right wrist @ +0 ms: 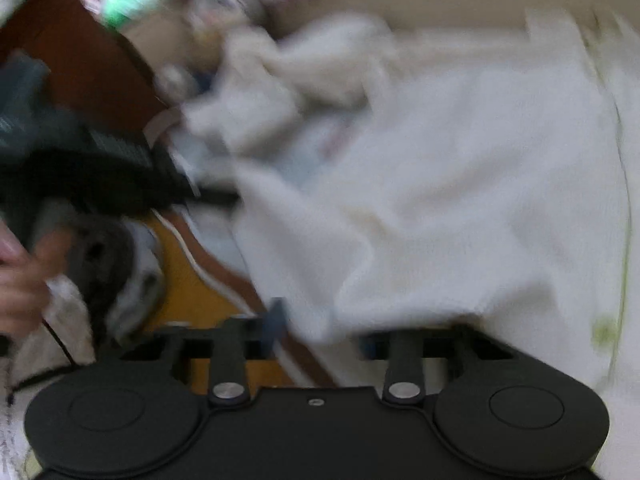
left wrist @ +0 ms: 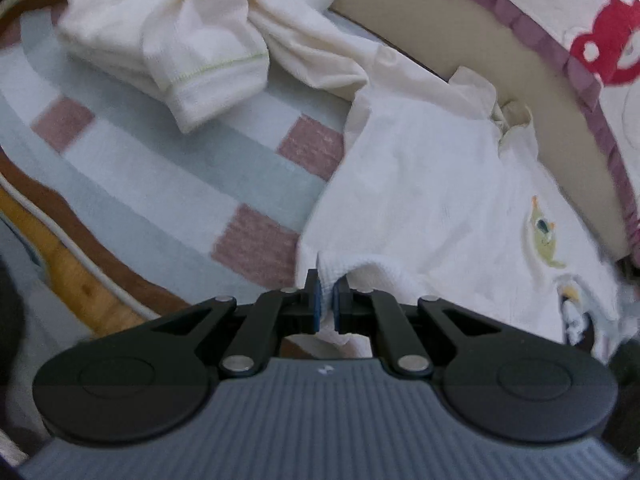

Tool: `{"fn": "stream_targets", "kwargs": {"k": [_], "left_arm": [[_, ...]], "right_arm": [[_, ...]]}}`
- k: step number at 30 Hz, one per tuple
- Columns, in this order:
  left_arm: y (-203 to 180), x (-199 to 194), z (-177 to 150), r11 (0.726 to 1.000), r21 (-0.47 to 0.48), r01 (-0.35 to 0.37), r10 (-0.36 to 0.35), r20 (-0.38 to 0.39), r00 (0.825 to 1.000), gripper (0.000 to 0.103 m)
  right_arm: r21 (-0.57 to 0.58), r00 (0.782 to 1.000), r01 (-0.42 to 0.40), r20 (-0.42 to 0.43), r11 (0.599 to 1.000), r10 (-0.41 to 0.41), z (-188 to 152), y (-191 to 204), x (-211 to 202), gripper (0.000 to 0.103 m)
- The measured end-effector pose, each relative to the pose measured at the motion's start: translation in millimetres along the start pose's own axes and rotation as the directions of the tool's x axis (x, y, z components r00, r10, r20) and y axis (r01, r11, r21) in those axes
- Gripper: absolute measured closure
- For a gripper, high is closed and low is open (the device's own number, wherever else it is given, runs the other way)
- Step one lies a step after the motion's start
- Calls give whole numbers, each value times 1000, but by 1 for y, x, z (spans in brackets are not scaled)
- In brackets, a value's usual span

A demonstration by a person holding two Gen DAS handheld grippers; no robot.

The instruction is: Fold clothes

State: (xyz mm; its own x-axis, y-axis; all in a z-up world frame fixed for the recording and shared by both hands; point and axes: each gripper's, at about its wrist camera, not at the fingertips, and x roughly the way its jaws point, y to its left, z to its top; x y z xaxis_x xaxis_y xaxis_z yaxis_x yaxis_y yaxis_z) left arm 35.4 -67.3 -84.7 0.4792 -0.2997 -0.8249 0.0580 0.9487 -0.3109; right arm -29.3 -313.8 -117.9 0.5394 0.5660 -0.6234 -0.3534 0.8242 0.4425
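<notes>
You are part-way through a fold on the white baby top (left wrist: 432,184), the one with the small embroidered animal on its chest, which lies spread on the checked blanket (left wrist: 168,200) of the bed, close against the padded side panel (left wrist: 440,28). A second cream garment (left wrist: 168,40) sits bunched further up the blanket, apart from it and, I judge, waiting its turn.

Your left gripper (left wrist: 324,300) has its jaws clenched on a raised pinch of the top's near hem; white cloth shows squeezed between the blue pads.

Your right gripper (right wrist: 320,332) is harder to read. That view is badly smeared, and the jaws look well parted, with an edge of the same white top (right wrist: 460,184) draped between the fingers. I cannot tell whether the pads press the cloth or merely straddle it.

Before you lift, make sure the right side truly has its corner. The next move likely calls for both hands carrying the hem together toward the collar, level and at the same pace, so the fold lands square.
</notes>
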Motion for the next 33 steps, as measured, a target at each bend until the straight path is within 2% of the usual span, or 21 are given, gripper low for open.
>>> {"fn": "stream_targets", "kwargs": {"k": [2,4,5,6,8,10,12,13,16,18,19,20,23,26,28,30,32,33], "left_arm": [[-10,-2,-5,990,105,-90,87,27,996,94],[-25,3,-10,976,204,-73,73,4,997,84],[-33,5,-12,967,248,-53,57,-9,998,71],[-42,4,-14,955,290,-57,58,6,998,66],[-61,-4,-23,913,389,-122,94,90,992,64],[-75,-14,-34,862,476,-173,99,176,979,60],[-84,-28,-45,828,535,-168,47,232,972,60],[-86,-34,-49,820,553,-148,12,242,970,60],[-94,-46,-60,798,594,-105,-74,269,960,59],[-104,-45,-65,773,631,-67,-124,255,959,49],[-109,-42,-67,766,641,-53,-139,245,960,45],[-113,-35,-68,773,633,-44,-135,232,963,40],[-124,-1,-63,829,557,-46,-76,194,978,40],[-132,23,-59,858,504,-101,-14,219,976,40],[-135,36,-58,863,479,-160,41,250,967,38],[-135,47,-58,858,454,-240,114,287,951,38],[-135,51,-57,848,451,-279,152,298,942,38],[-134,52,-56,842,453,-292,164,301,940,51]], "right_arm": [[-4,999,1,53,1000,-1,13,-4,-7,90],[30,995,33,89,999,-35,24,-16,-8,95],[57,993,56,99,997,-62,26,-23,-8,97],[88,991,75,109,993,-84,28,-31,-9,97],[196,989,48,129,979,-75,26,-51,-12,97],[326,987,-42,160,944,-12,23,-71,-16,97],[433,973,-152,224,888,57,21,-89,-19,97],[460,965,-190,249,868,79,21,-93,-21,97],[459,955,-211,285,863,82,23,-91,-32,97],[445,948,-219,308,868,81,25,-90,-40,97],[450,941,-243,325,859,96,27,-91,-42,97],[455,933,-268,342,849,111,29,-92,-45,97],[439,917,-309,373,844,142,35,-90,-55,97],[427,908,-342,380,837,177,39,-86,-62,97],[428,900,-372,382,824,208,38,-86,-66,97],[430,891,-399,389,810,233,36,-86,-71,97],[425,885,-416,392,804,251,36,-85,-76,97],[419,886,-413,393,809,249,37,-84,-78,97]]}}
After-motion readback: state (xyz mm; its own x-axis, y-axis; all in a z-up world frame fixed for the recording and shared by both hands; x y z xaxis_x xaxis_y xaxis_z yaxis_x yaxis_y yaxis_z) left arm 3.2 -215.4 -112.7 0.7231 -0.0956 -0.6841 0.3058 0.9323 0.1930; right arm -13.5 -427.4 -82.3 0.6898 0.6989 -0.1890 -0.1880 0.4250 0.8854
